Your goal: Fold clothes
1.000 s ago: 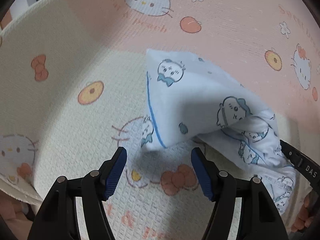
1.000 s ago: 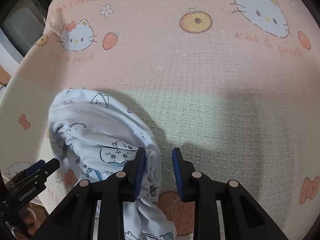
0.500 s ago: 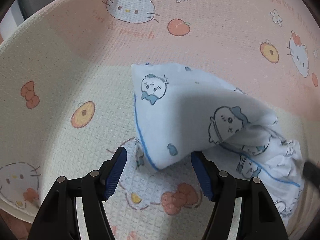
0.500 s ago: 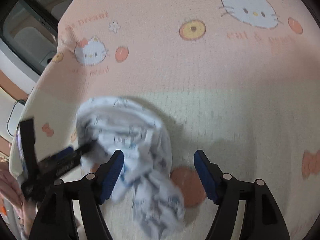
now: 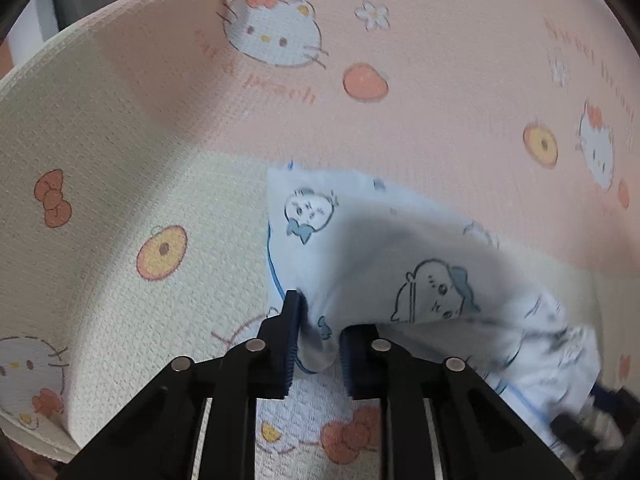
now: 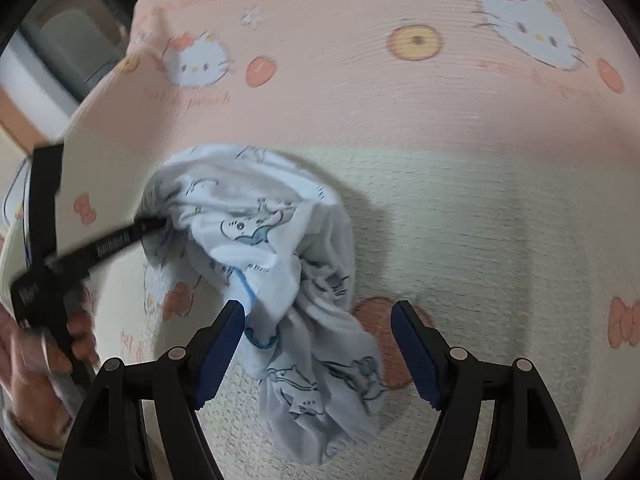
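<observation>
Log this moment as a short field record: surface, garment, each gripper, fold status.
surface: pink and cream cartoon-print blanket
garment: white cloth with blue cartoon print, bunched, not flat
left gripper: jaws closing, with a blue-trimmed edge of the cloth between them
right gripper: open, cloth lying between its fingers, not pinched
person: hand on the left gripper's handle
fold status: no tidy fold yet

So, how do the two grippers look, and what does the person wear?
Both the left gripper and the right gripper have black frames with silver rivets and blue ribbed pads. The left one carries small white lettering. A light sleeve cuff shows at the wrist.
</observation>
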The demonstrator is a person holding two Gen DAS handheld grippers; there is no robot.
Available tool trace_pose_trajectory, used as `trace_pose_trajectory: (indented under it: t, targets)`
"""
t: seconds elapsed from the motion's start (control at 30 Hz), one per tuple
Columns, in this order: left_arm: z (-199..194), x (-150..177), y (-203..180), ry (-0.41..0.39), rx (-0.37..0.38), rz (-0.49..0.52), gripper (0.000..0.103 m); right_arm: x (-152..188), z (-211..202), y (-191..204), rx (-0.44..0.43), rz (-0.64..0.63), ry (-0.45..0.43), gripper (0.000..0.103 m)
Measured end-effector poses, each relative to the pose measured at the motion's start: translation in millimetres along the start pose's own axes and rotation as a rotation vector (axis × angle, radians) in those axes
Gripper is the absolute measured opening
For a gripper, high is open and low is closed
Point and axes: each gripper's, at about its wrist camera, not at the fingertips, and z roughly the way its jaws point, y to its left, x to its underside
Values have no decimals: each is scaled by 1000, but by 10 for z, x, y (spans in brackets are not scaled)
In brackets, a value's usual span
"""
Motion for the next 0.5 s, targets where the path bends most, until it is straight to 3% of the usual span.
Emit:
trace_pose_trajectory:
  t: [0.3, 0.33, 0.4, 0.5]
  targets:
    - [-32, -147, 86, -41, 46, -92, 15, 95, 184, 294, 129, -206, 10, 74]
    - [-40, -172, 90, -50, 56, -107, 15, 101, 208, 310, 149, -219, 9, 72]
    - [-73, -235, 89, -80, 85, -134, 15, 75, 227, 325, 152, -212, 1, 47]
    - [-47, -297, 61, -89, 77, -152, 14, 35, 256, 347, 156, -200, -10, 38]
